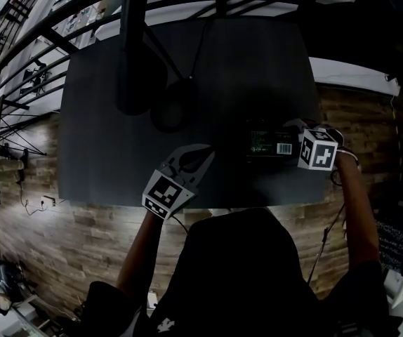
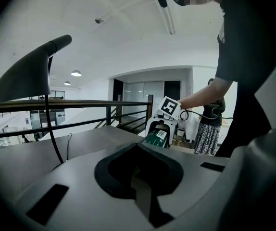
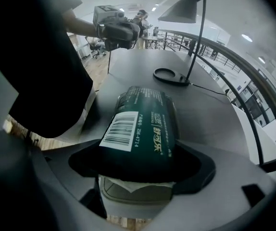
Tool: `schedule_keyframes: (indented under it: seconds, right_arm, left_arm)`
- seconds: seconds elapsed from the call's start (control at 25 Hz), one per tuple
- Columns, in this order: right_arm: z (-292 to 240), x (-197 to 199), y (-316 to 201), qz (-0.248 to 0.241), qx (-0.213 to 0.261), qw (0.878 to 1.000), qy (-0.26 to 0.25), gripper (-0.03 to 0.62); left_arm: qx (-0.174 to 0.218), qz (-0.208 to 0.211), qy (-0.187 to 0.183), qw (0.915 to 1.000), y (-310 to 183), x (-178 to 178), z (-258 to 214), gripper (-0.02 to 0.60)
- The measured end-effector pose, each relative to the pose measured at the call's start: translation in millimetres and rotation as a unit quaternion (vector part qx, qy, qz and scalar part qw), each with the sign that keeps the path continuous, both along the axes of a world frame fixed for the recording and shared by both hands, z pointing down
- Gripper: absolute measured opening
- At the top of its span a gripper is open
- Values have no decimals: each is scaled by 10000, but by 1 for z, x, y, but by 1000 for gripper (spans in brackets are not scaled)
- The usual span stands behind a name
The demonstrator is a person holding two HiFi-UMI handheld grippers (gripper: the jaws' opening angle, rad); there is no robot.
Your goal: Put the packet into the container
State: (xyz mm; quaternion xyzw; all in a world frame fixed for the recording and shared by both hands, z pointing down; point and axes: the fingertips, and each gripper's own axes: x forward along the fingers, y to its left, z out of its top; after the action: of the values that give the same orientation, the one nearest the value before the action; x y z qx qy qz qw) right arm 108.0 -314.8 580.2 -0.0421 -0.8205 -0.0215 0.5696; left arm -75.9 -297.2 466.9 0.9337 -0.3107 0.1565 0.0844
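The right tongs gripped the green barcoded packet over the bench, at its right side. The left tongs were clenched and empty. This looked like the carrying step. No container showed clearly, so next: find it, lower, release.

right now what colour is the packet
Dark green plastic packet, white barcode label; right gripper view shows it best.

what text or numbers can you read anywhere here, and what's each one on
"ZM-4714": on the white barcode label of the green packet, after a few small Chinese characters too small to quote.
Large white Chinese characters beside that label: not sharp enough to quote.
Finer print on the packet: too small.
Marker cubes: square patterns only, no words.
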Motion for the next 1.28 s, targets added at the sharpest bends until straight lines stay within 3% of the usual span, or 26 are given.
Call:
schedule_keyframes:
  seconds: [0.4, 0.64, 1.0, 1.28]
  right_arm:
    - [14, 3, -1, 261, -227, 9993, -125, 419]
    - [19, 1, -6, 436, -285, 9986, 23, 419]
    - [17, 0, -4, 766, -427, 9959, -197, 422]
    - [-3, 3, -12, 1025, -293, 9932, -475, 502]
  left_arm:
    - [9, 4, -94, 10000, 0, -1, 5, 5]
    - [-25, 69, -26, 10000, -2, -2, 5, 5]
    - [-91, 305, 107, 9994, 7, 6, 4, 5]
    - [-58, 335, 155, 9993, 4, 7, 2, 5]
